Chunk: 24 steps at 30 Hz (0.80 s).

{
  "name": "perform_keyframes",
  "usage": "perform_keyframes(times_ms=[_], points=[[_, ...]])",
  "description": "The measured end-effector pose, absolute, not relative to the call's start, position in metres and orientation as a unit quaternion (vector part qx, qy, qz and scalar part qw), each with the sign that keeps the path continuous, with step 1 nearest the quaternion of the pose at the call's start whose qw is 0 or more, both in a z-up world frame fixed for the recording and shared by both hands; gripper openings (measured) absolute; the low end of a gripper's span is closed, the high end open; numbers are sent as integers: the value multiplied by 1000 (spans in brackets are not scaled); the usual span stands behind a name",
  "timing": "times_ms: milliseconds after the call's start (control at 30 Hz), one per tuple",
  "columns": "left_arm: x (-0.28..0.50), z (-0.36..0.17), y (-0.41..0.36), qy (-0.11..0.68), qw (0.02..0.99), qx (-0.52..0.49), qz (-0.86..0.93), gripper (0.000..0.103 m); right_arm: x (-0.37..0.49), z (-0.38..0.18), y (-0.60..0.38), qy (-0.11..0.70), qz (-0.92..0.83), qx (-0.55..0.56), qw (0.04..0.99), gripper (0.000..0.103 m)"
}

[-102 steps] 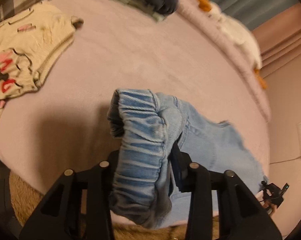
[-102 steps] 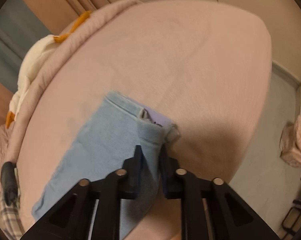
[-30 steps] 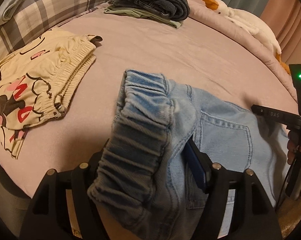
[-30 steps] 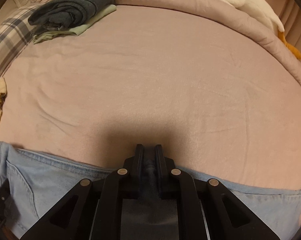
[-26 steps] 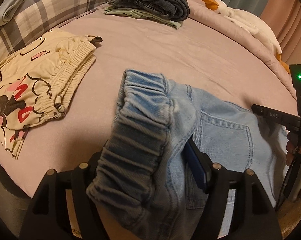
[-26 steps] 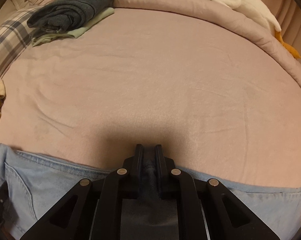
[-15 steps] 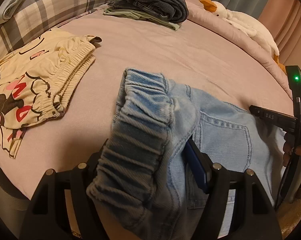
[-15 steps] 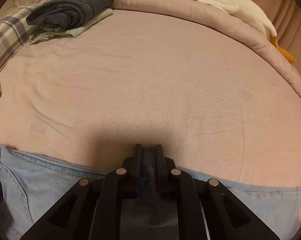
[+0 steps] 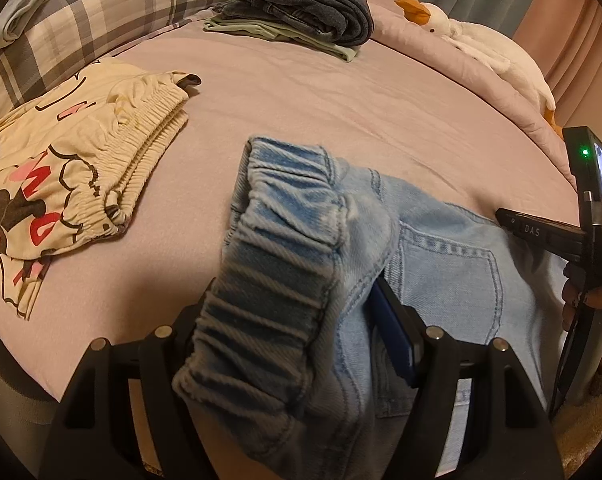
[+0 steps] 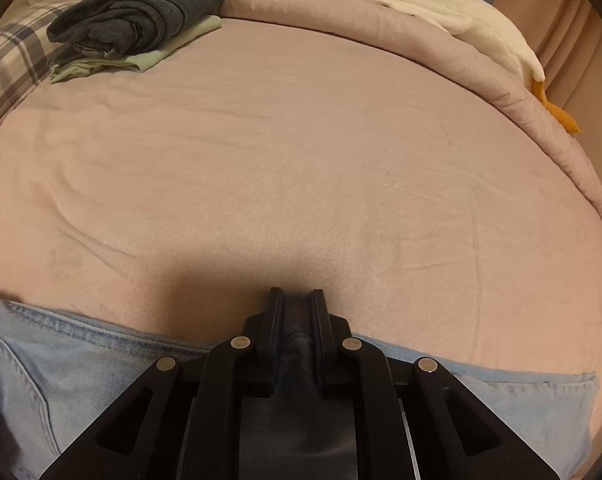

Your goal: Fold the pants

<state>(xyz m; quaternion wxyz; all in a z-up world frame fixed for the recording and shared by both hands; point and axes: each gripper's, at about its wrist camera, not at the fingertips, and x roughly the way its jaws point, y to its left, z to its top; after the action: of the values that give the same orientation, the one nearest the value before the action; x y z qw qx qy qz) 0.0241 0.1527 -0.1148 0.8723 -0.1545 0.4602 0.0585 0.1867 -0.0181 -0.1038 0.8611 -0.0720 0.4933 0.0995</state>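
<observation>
Light blue jeans (image 9: pixel 449 272) lie back pocket up along the near edge of the pink bed (image 9: pixel 341 100). My left gripper (image 9: pixel 291 292) is shut on their bunched elastic waistband (image 9: pixel 289 208), which stands up thick between the fingers. In the right wrist view the pants (image 10: pixel 81 364) stretch across the bottom, one leg hem (image 10: pixel 573 392) at the right. My right gripper (image 10: pixel 296 296) is shut on a fold of denim at the pants' far edge. Its body (image 9: pixel 589 208), held by a hand, shows at the right of the left wrist view.
Cream printed pants (image 9: pixel 73 160) lie folded at the left. Dark folded jeans (image 9: pixel 309 8) sit on a pale green garment near the plaid pillow (image 9: pixel 101 12). A white goose plush (image 10: pixel 441 12) rests on the rolled blanket at the far right. Open sheet (image 10: pixel 301 160) lies beyond the jeans.
Since the earliest frames both grippers have swung round with the jeans, which now lie stretched along the bed's near edge. Over the last second the right view tipped up slightly; both grips are unchanged.
</observation>
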Motion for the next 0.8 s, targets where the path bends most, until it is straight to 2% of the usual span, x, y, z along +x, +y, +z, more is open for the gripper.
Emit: perform_keyframes(times_ms=[533, 667, 800], points=[[23, -112, 154, 466, 868, -162, 60, 72, 191, -104, -17, 495, 100, -69, 860, 10], [13, -98, 152, 475, 862, -163, 62, 63, 193, -104, -19, 497, 104, -64, 859, 10], [1, -94, 152, 482, 858, -167, 56, 62, 193, -105, -19, 496, 106, -60, 860, 10]])
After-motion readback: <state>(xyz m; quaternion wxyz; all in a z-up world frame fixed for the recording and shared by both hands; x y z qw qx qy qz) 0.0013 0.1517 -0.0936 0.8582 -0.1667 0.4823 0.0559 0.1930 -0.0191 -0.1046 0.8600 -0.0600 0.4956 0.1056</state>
